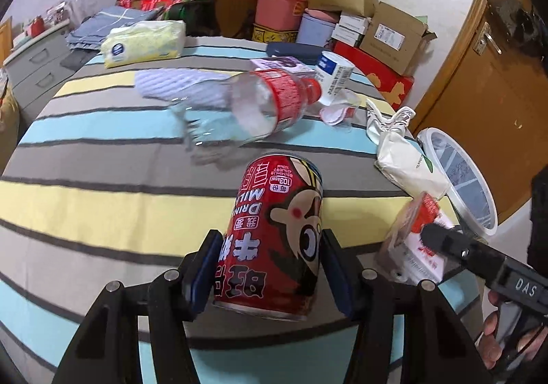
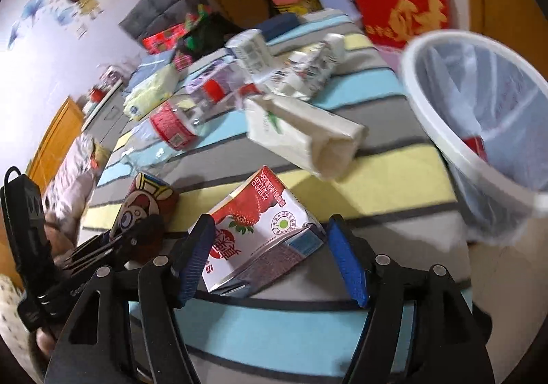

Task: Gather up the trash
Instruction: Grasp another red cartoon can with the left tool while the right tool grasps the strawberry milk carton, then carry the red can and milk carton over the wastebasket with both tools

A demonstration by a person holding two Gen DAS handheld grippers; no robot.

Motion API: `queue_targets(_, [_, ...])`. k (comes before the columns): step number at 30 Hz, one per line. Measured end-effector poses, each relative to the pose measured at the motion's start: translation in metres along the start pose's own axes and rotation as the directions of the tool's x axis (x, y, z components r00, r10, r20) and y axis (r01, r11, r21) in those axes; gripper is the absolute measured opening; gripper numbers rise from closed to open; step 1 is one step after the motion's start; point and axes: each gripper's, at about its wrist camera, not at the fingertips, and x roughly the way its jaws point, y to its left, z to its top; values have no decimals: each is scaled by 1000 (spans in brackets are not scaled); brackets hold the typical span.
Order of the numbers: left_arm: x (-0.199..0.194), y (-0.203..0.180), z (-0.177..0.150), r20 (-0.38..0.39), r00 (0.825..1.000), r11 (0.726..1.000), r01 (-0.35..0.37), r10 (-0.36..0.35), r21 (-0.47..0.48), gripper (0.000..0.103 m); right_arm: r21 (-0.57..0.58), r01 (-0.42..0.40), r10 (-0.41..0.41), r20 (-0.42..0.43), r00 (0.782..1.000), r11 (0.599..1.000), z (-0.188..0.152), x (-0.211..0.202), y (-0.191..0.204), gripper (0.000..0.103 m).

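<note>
A red milk-drink can (image 1: 274,230) sits between the blue pads of my left gripper (image 1: 270,237), which is shut on it over the striped bedspread (image 1: 102,206). A strawberry milk carton (image 2: 260,233) lies on the bedspread between the jaws of my right gripper (image 2: 270,223); the right pad stands clear of it, so the gripper is open. The white bin (image 2: 445,151) with a clear liner stands just right of the bed, with something red inside. In the right wrist view the left gripper (image 2: 137,233) with the can (image 2: 150,195) is at the left.
More trash lies farther up the bed: a clear plastic bottle (image 1: 260,103) with a red label, a white carton (image 1: 407,165), a blue-and-white carton (image 1: 334,76) and crumpled wrappers (image 1: 390,117). A yellow tissue pack (image 1: 144,41) and folded clothes lie at the back. Boxes are stacked by the door.
</note>
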Motion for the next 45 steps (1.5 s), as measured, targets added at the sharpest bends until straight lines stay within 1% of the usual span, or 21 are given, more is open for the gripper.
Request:
queue_targets(2, [-4,6,-3,3,1000,1000,-14,14,-12,58,-36,-67,65,-53,996,997,-1,4,4,69])
queue_targets(3, [-6,10,-6,8,1000,1000,-19,20,-23,58,-48,-73,71,-51,996,996,-1,4,3,69])
queue_targets(5, [-11,16,-10,13,1000,999,-18,19,-39,58,-74,-50,49,-13,999,996,2,4,2,69])
queue_targets(7, [-14,19,-12,13,1000,999,-22,23,-50,58,-101,6,-2,40,999,995,7,4,5,69])
queue_targets(9, [-17,23,-16,14,999,998,-29,30,-59,58,-124,12,-9,30,1000,992,15,8,9,69])
queue_targets(10, [-19,25,-17,14,999,998,-28,29,-63,58,-95,-11,12,7,1000,995,15,10,9,69])
queue_targets(12, [-21,29,-19,16,999,997,-28,29,-74,58,-30,-130,128,-46,991,991,18,18,6,69])
queue_targets(13, [-22,30,-20,16,999,996,-32,33,-77,58,-17,-159,157,-63,986,987,19,22,7,69])
queue_targets(15, [-24,33,-21,18,999,996,-38,40,-83,58,-73,-125,121,-55,991,989,14,18,15,69])
queue_targets(18, [-26,36,-23,23,999,996,-42,44,-85,58,-150,-72,72,0,997,986,5,3,21,69])
queue_targets(21, [-27,38,-25,29,999,995,-42,45,-90,58,-41,-36,37,5,999,999,-7,-6,10,69])
queue_targets(24, [-28,37,-26,33,998,995,-41,44,-89,58,73,-105,106,-11,994,992,-16,-8,5,69])
queue_targets(26, [-28,38,-26,34,999,995,-38,41,-92,58,95,-124,125,-14,992,988,-13,-3,15,69])
queue_targets(30, [-29,42,-28,37,999,994,-33,36,-100,58,133,-65,69,-31,997,989,2,14,30,69])
queue_targets(32, [-30,44,-28,35,999,994,-27,30,-105,58,109,4,1,-45,999,994,7,22,38,69])
queue_targets(33, [-30,45,-27,35,999,994,-26,30,-104,58,94,11,-6,-47,999,996,8,23,40,69])
queue_targets(36, [-30,47,-27,34,999,994,-23,26,-107,58,28,41,-39,-82,996,999,7,33,51,69])
queue_targets(39, [-30,49,-26,35,999,994,-23,27,-107,58,-114,90,-102,-105,989,989,-3,40,67,69])
queue_targets(40, [-30,49,-26,35,999,994,-24,28,-108,58,-150,110,-124,-86,989,983,-8,38,70,69])
queue_targets(43, [-27,50,-25,25,999,994,-35,38,-101,58,-171,153,-162,-40,986,973,-13,30,68,69])
queue_targets(45, [-25,48,-23,21,999,995,-44,46,-87,58,-202,159,-172,-45,984,966,-16,29,64,69])
